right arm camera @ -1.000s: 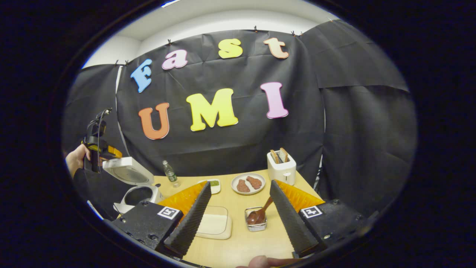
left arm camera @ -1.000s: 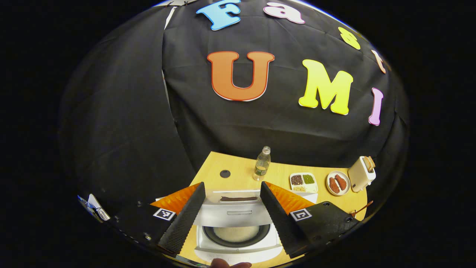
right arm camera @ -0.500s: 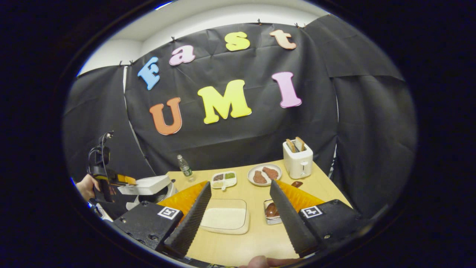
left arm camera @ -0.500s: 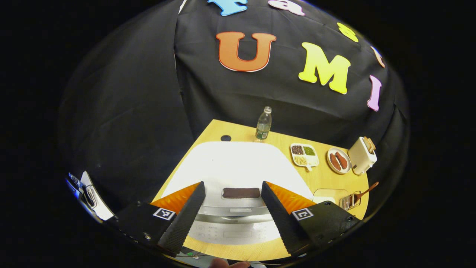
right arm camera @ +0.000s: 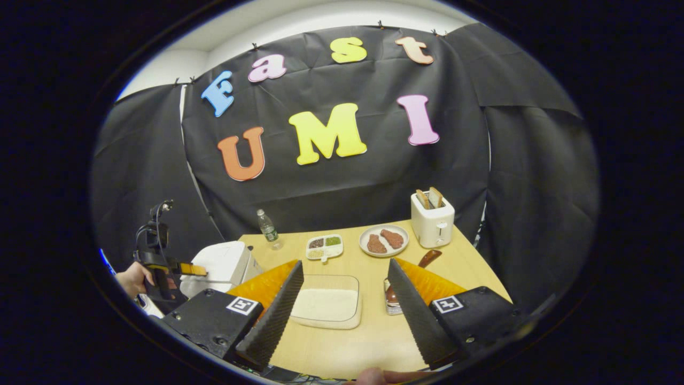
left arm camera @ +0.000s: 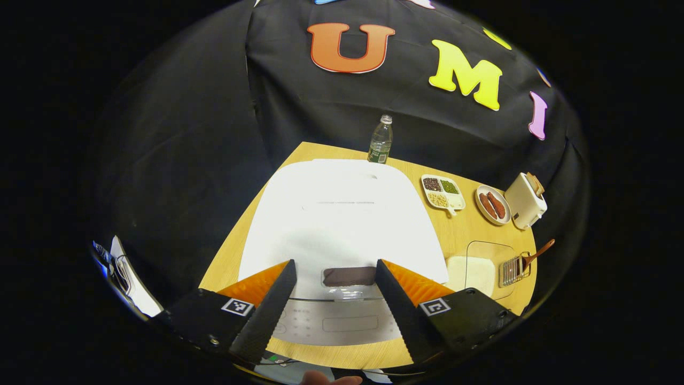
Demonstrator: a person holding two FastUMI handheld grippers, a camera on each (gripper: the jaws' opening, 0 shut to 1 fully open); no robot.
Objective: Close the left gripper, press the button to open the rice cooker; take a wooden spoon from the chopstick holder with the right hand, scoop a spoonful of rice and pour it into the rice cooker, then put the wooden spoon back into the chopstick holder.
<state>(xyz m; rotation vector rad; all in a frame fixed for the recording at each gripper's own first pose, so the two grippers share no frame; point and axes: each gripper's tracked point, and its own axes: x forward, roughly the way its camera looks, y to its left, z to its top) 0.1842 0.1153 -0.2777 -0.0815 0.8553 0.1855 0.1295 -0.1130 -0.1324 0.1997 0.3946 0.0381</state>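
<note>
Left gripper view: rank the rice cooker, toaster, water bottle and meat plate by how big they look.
1. rice cooker, by far, though it sits nearest the camera.
2. toaster.
3. water bottle and meat plate look about alike; I won't separate them.

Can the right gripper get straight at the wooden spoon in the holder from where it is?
Probably yes: the right gripper is open, and the wooden spoon juts from the chopstick holder beside its right finger, handle unobstructed.
</note>
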